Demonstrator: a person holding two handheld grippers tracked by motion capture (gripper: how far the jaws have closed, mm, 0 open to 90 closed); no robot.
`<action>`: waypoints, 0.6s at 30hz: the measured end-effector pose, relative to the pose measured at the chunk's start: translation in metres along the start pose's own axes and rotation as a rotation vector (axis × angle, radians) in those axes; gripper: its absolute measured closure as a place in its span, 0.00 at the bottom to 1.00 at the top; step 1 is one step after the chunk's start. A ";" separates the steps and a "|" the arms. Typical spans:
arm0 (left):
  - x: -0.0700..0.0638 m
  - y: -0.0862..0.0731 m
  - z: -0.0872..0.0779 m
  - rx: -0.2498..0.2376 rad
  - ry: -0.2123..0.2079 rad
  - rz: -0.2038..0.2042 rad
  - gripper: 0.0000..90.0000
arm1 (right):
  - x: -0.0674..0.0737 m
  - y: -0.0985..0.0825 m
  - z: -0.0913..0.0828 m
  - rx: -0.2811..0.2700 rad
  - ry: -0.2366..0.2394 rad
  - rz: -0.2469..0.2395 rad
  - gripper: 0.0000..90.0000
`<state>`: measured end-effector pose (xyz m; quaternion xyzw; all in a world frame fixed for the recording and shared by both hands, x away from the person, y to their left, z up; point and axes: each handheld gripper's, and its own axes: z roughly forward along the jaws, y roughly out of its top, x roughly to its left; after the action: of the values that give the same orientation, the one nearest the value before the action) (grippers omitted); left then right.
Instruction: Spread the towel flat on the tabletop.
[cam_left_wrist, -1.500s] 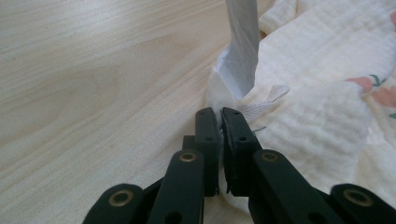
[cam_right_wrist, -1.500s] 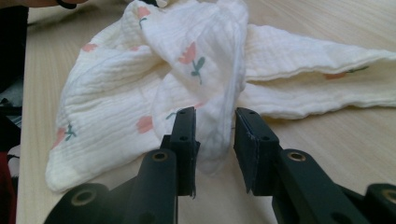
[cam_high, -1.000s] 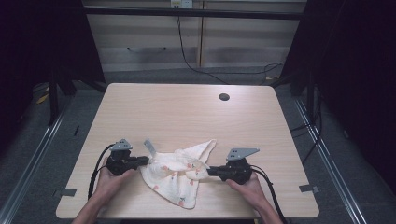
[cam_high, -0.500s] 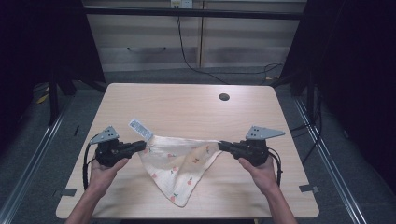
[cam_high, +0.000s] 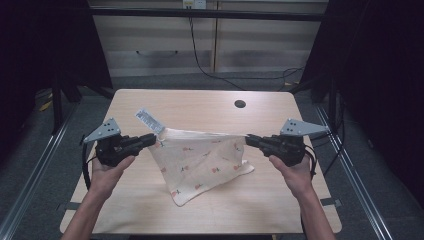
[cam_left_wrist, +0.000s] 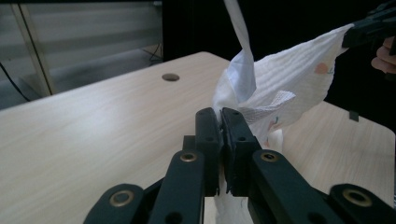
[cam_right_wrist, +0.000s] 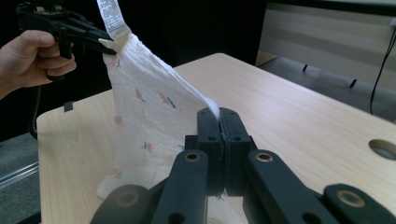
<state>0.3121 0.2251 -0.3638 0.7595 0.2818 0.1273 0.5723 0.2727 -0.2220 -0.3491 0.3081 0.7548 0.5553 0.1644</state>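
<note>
Work in hand: we hold a small cream printed cloth (cam_high: 202, 162) up by two corners, one in each gripper, and stretch its top edge over the wooden table (cam_high: 200, 107).

Left gripper (cam_high: 154, 138): its jaws are pressed together on the cloth's left top corner; in the left gripper view the fabric bunches out between the two black pads (cam_left_wrist: 208, 133). A white care label (cam_high: 149, 120) sticks up from that corner toward 11 o'clock.

Right gripper (cam_high: 248, 140): also clamped, on the cloth's right top corner; in the right gripper view a wisp of fabric peeks out of the tight seam between the pads.

Where the cloth is: at the table's near middle, its top edge lifted, the rest hanging in a rough triangle. The lowest point reaches toward 6 o'clock and seems to rest on the tabletop, though we cannot tell contact for sure.

Long axis: the taut top edge runs from 9 o'clock to 3 o'clock, gripper to gripper. The cloth lies at 3 o'clock from our left gripper and at 9 o'clock from our right.

Which hand is nearer: neither; both hold an end.

Also on the table: a dark round hole (cam_high: 240, 104) at 12 o'clock, well apart from the cloth.

Next move, as we judge it: lay the cloth flat or fold it, keeping both corners level.
</note>
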 end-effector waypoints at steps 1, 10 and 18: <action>-0.001 0.004 -0.001 -0.006 -0.001 0.009 0.96 | 0.000 0.003 -0.002 -0.001 -0.005 -0.010 0.99; -0.010 0.026 -0.005 -0.051 -0.016 0.054 0.96 | 0.007 0.034 -0.023 -0.018 -0.036 -0.064 0.99; -0.027 0.035 -0.020 -0.072 -0.033 0.104 0.96 | 0.022 0.041 -0.040 -0.024 -0.058 -0.089 0.99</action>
<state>0.2902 0.2194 -0.3215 0.7540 0.2274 0.1545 0.5966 0.2436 -0.2296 -0.2953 0.2882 0.7558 0.5475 0.2145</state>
